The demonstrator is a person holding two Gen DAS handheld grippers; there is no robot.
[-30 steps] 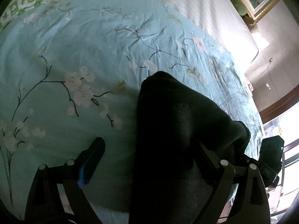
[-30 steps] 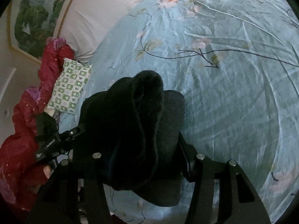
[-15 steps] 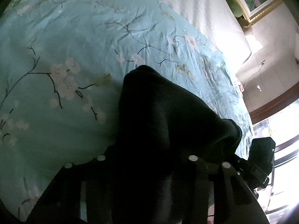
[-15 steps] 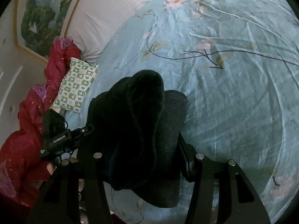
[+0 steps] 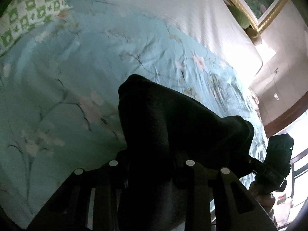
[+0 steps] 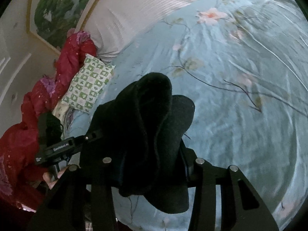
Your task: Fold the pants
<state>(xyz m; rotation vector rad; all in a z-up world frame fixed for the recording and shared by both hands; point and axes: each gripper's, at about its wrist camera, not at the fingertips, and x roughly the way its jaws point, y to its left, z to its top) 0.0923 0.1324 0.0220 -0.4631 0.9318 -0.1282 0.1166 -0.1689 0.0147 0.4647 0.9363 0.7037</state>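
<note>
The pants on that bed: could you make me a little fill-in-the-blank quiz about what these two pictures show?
1. Both tools, the left tool and the right tool, are shut on the ____ pants.
2. The bedspread under the pants is light blue, printed with ____.
3. The checked pillow is white and ____.
4. Beside that pillow lies a bundle of ____ fabric.

Missing words: black; flowers; green; red

Pants [image 6: 146, 127] – matt, fuzzy dark cloth; bedsheet [image 6: 240, 115] – smooth, faintly glossy cloth
</note>
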